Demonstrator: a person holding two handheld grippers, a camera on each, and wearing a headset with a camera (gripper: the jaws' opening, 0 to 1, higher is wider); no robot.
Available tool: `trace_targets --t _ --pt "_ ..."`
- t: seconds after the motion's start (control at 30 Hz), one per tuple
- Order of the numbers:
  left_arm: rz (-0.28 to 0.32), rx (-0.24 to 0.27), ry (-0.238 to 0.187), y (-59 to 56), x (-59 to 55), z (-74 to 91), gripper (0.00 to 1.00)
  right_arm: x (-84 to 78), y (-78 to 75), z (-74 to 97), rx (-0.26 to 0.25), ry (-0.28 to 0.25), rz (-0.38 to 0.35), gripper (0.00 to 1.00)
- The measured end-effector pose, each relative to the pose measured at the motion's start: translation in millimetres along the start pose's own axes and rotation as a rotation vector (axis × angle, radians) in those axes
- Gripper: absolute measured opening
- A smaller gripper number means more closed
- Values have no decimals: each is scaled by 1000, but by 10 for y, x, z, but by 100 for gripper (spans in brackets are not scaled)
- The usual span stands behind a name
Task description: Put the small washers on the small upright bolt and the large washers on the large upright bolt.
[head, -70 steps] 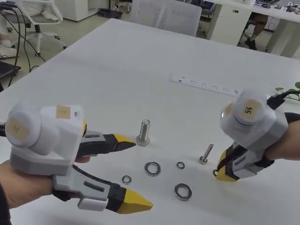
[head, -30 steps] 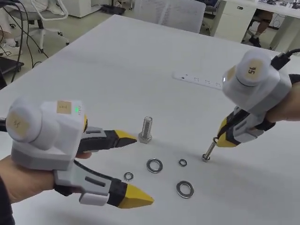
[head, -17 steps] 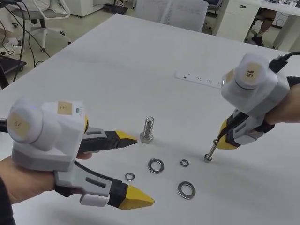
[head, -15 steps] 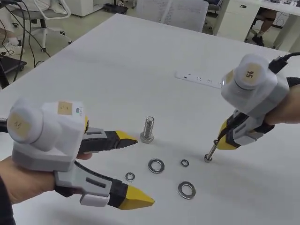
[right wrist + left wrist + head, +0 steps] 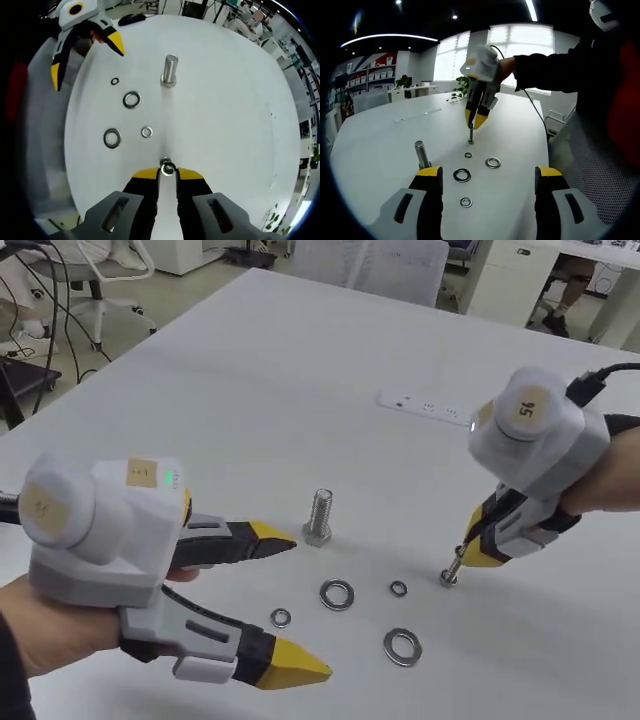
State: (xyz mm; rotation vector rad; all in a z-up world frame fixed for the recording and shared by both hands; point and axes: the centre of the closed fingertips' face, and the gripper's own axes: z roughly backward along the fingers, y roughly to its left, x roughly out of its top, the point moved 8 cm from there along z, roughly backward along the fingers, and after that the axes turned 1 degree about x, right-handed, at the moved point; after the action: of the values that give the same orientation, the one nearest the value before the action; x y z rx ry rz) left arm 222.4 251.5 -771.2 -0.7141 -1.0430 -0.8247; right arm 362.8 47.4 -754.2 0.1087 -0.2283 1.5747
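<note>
- We see the right tool (image 5: 167, 172) nearly closed, pinching the held small washer (image 5: 167, 167) at the top of the small bolt (image 5: 450, 571) (the bolt looks tilted).
- The left tool (image 5: 306, 608) gapes wide with nothing in it, low over the desk (image 5: 250, 390) toward its near edge.
- The large bolt (image 5: 320, 516) stands upright mid-desk.
- Two large washers (image 5: 337, 594) and two loose small washers (image 5: 280, 618) lie flat between the bolts and the near edge.

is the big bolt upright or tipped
Upright: the big bolt stands on its head, threaded end pointing up.
</note>
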Motion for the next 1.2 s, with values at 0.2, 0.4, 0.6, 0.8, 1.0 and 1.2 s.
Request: trace_targets --t 0.2,0.4,0.6,0.8,1.0,1.2 --pt "2 1 1 5 -7 3 75 -16 -2 -94 13 -2 -12 14" --pt "4 5 2 9 -15 13 75 -29 10 -201 26 -3 -22 14" --pt "6 7 4 6 -21 14 74 -51 12 -273 35 -2 -30 14" --pt "7 9 5 6 -25 15 74 -70 21 -330 39 -2 -38 14" --pt "9 10 4 11 -27 16 74 -68 28 -359 42 -1 -39 14" --pt "9 10 3 15 -29 17 74 -67 35 -358 41 -4 -38 14"
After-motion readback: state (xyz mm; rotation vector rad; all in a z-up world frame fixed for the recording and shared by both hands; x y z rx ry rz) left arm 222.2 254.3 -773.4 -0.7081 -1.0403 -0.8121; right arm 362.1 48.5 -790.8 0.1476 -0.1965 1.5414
